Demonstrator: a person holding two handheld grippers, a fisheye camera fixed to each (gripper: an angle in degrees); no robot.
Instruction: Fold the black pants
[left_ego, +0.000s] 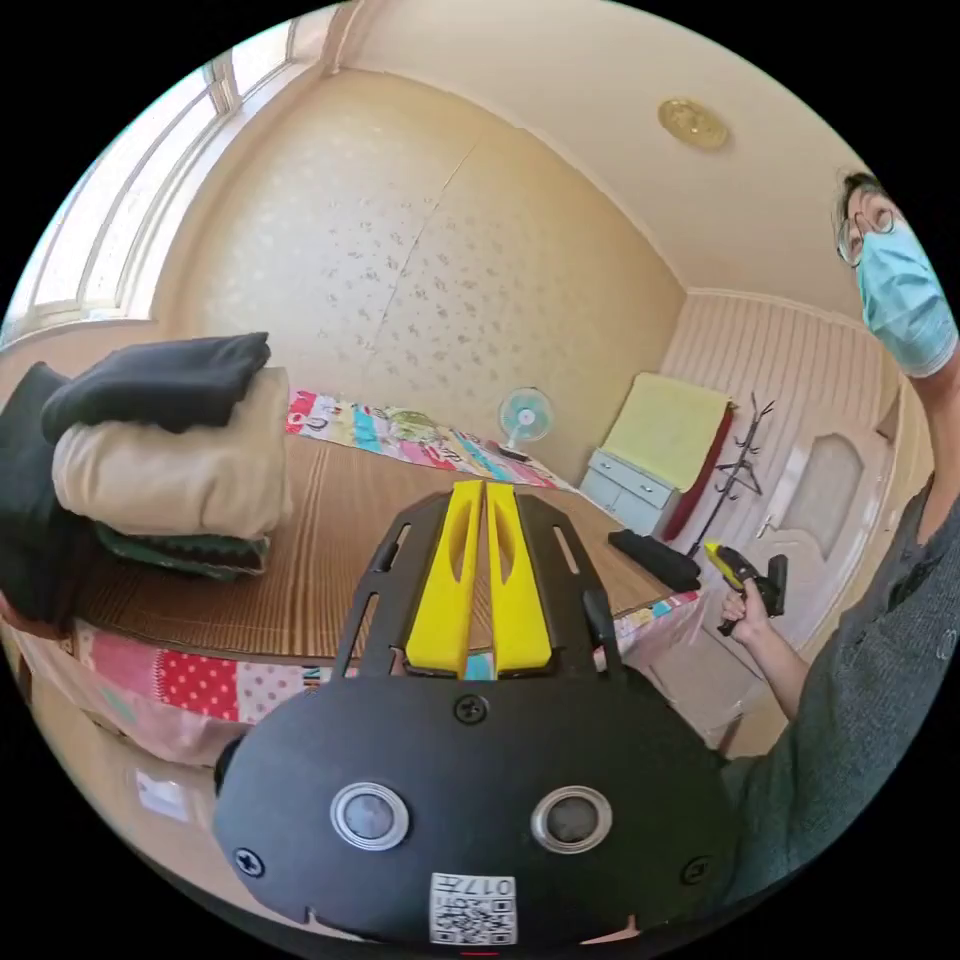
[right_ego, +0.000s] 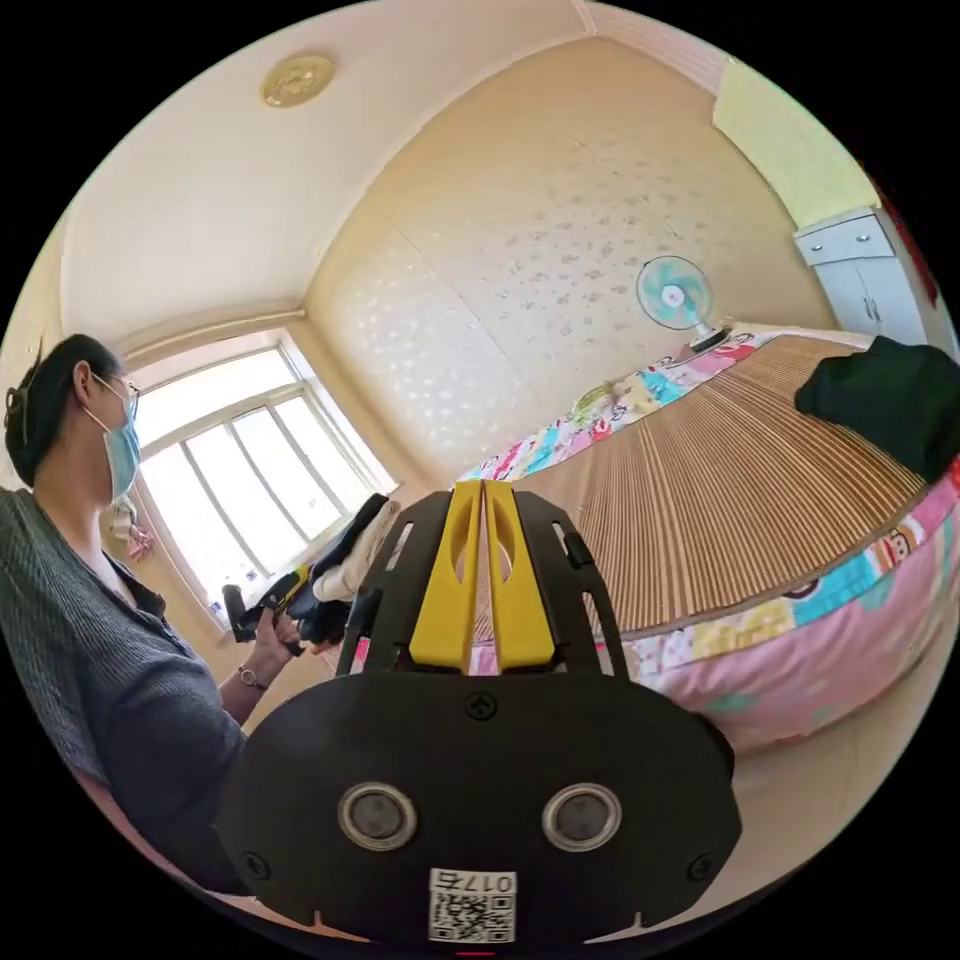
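Note:
The black pants (left_ego: 655, 556) lie in a dark heap on the bed's far right part in the left gripper view; in the right gripper view the pants (right_ego: 885, 398) rest near the mat's right edge. My left gripper (left_ego: 484, 490) is held in the air before the bed, its yellow jaws shut with nothing between them. My right gripper (right_ego: 482, 490) is also raised off the bed, jaws shut and empty. Each gripper appears small in the other's view, held in a hand: the right gripper (left_ego: 735, 570) and the left gripper (right_ego: 275, 597).
A bamboo mat (right_ego: 720, 500) covers the bed over a patterned quilt (right_ego: 800, 620). A stack of folded clothes (left_ego: 170, 450) sits at the bed's left end. A fan (left_ego: 524, 418), a cabinet (left_ego: 625, 488) and a coat stand (left_ego: 738, 470) stand beyond. A person in a grey top (right_ego: 90, 640) stands at the bedside.

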